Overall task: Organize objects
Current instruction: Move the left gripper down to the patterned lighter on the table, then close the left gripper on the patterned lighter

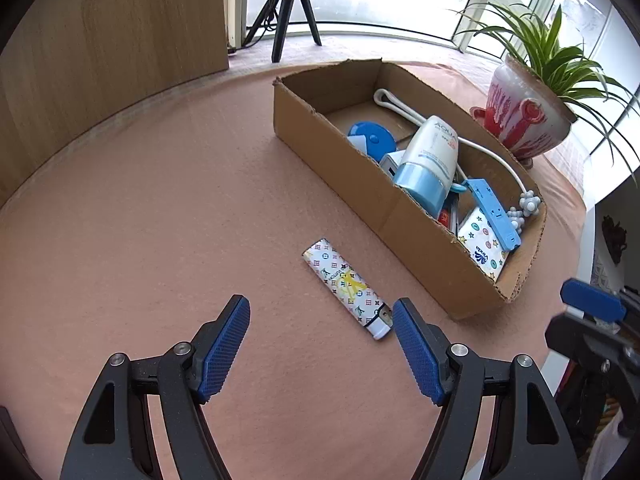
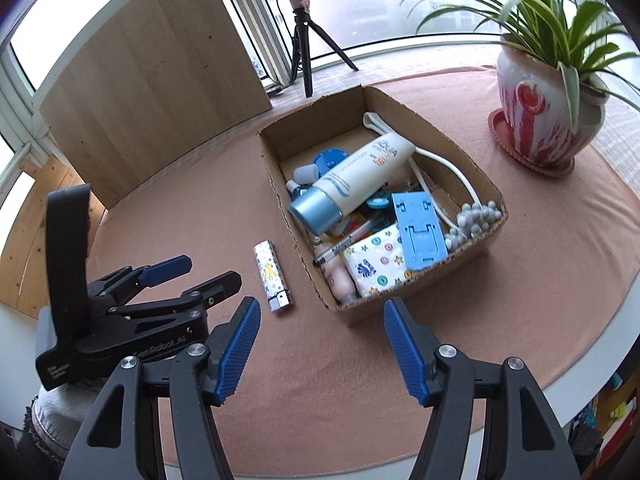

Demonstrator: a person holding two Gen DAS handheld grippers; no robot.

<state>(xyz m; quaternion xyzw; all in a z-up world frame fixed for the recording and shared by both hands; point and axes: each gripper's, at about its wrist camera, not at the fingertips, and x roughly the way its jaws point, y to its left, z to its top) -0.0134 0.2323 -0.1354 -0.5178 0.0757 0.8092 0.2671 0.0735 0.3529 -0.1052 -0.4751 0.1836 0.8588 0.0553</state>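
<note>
On the pink cloth [image 1: 140, 220] in front of you, the lighter [image 1: 346, 289] lies flat and alone, just beside the long wall of the cardboard box [image 1: 340, 152]. Your left gripper [image 1: 321, 316] is spread wide with nothing in it, its right pad [image 1: 416, 350] close to the lighter's metal end. Your right gripper [image 2: 322, 320] is likewise wide apart and empty, near the box's corner. Inside the box sit a lotion tube [image 2: 352, 178], a tissue pack [image 2: 378, 266] and a blue stand [image 2: 418, 232].
</note>
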